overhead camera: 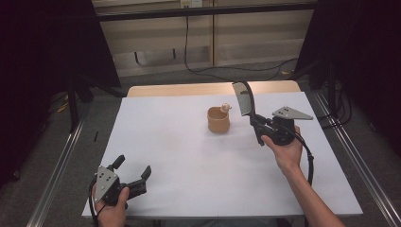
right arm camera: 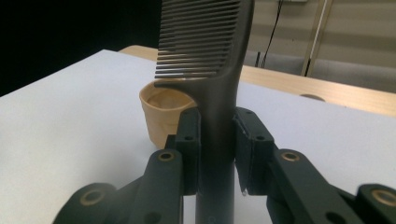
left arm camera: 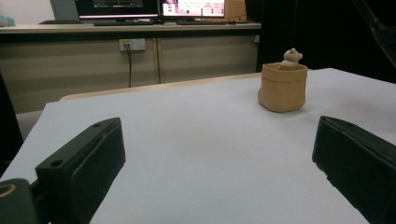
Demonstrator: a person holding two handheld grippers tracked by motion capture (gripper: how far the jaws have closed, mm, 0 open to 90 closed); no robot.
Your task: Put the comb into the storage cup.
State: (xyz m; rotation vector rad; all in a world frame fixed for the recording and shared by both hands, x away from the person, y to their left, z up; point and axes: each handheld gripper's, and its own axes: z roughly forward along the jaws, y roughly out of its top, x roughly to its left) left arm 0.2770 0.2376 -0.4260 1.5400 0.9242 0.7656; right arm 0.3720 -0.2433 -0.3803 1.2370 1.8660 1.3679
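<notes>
The right gripper (right arm camera: 217, 140) is clamped on the handle of a dark comb (right arm camera: 219, 60), a light, stiff, smooth plastic thing best pinched there below the teeth, held upright just right of the soft tan pouch (overhead camera: 218, 120), while the left gripper (overhead camera: 134, 173) rests spread, nearer the person.

Your cup (overhead camera: 218, 120) stands on the sheet (overhead camera: 189, 156) just right of centre in the high view, with a small figure (overhead camera: 225, 108) in it at its far rim. Your comb (overhead camera: 245, 98) rises right of the cup, apart from it, in the right gripper (overhead camera: 257, 124). Your left gripper (overhead camera: 133, 171) sits at lower left, well apart from the cup.
</notes>
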